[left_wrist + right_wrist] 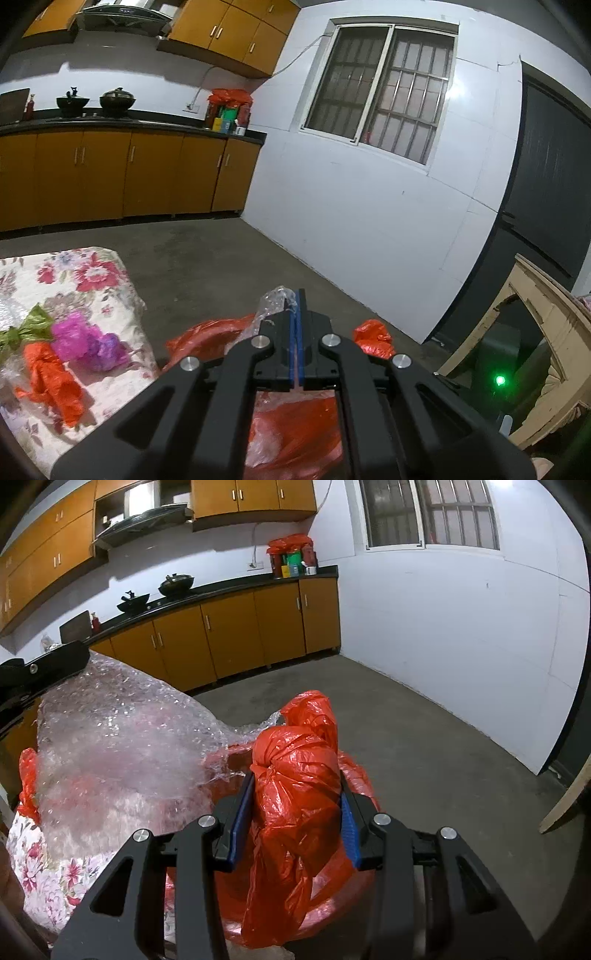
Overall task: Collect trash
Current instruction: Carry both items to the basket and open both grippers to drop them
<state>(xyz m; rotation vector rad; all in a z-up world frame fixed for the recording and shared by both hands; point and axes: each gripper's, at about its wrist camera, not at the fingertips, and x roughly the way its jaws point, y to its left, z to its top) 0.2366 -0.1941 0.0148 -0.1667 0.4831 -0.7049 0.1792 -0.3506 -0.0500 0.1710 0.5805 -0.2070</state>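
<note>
My left gripper point(296, 306) is shut on a sheet of clear bubble wrap point(275, 302), held above an open red trash bag point(295, 424). In the right wrist view the bubble wrap point(122, 738) hangs large from the left gripper point(55, 661) at the upper left. My right gripper point(295, 786) is shut on a crumpled red plastic bag point(295, 775), held over the red trash bag's rim point(354, 771). On the floral tablecloth point(88, 280) lie an orange plastic scrap point(55, 380), a purple plastic scrap point(88, 343) and a green one point(33, 325).
Orange kitchen cabinets point(110, 173) with pots on the dark counter line the far wall. A white wall with a barred window point(384, 92) is to the right. A cream wooden frame point(535, 332) stands at the right. The grey concrete floor point(424, 738) lies beyond the bag.
</note>
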